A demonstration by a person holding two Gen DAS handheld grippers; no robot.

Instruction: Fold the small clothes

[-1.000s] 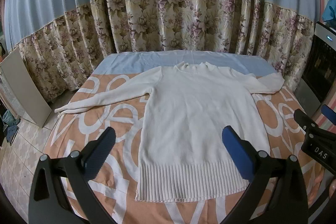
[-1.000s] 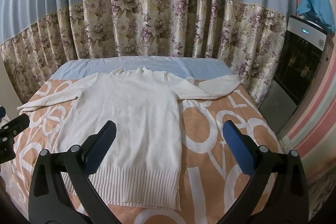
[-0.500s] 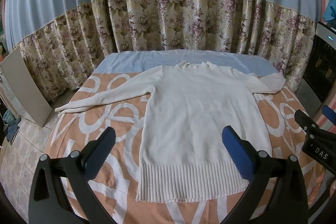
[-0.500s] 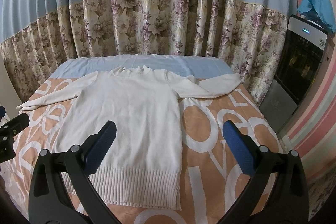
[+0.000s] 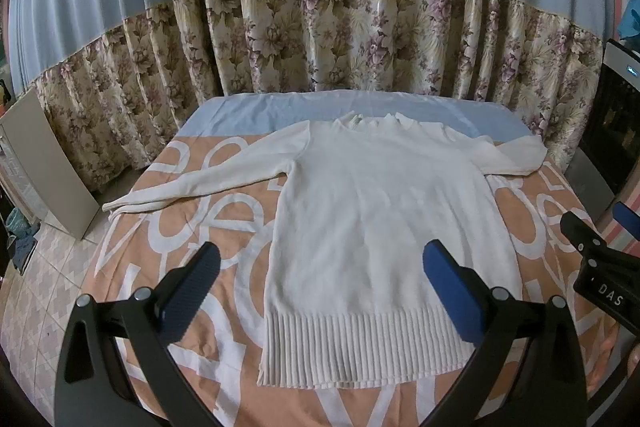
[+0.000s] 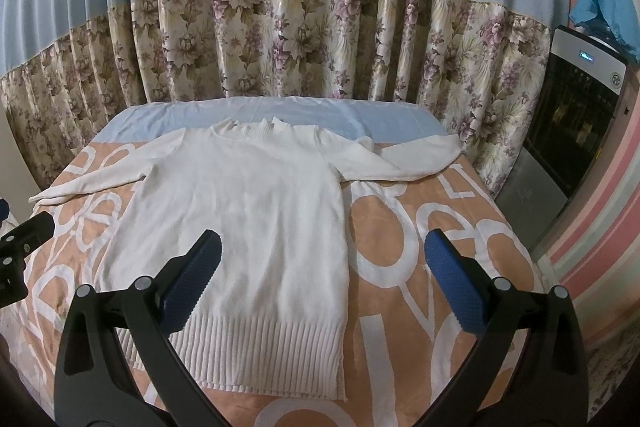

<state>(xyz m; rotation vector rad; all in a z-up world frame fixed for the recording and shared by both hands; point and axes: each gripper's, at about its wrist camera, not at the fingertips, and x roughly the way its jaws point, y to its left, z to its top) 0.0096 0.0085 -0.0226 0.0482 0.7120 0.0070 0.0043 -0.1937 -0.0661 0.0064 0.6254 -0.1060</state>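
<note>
Left wrist view: left gripper (image 5: 318, 277) hangs above the bed (image 5: 556, 227), fingers (image 5: 192, 287) spread wide, nothing between them. Blue pads sit at roughly 8 and 4 o'clock in frame. Sweater (image 5: 380, 219) lies flat and face up on the orange-and-white cover, collar at 12 o'clock toward the curtain (image 5: 320, 39), ribbed hem at 6 o'clock nearest the gripper. One sleeve runs out toward 9 o'clock, cuff at the bed edge; the other sleeve goes toward 2–3 o'clock and is bent back on itself. Sweater is not touched by either gripper. Part of the other gripper shows at 3–4 o'clock, marked "DAS".

Right wrist view: right gripper (image 6: 322, 275) also hangs above the bed, fingers (image 6: 452, 275) wide apart and empty. Left pad is over the sweater's (image 6: 244, 211) lower body, right pad over bare cover (image 6: 420, 267) beside the hem. From here the sweater sits left of centre, collar at 12, hem at 6. Bent sleeve lies at 1–2 o'clock across the blue sheet (image 6: 160, 119) edge. Dark appliance (image 6: 576, 115) stands at 3 o'clock beside the bed with a blue cloth (image 6: 608, 7) on top. White board (image 5: 44, 163) leans at 9 o'clock in the left view, tiled floor below it.
</note>
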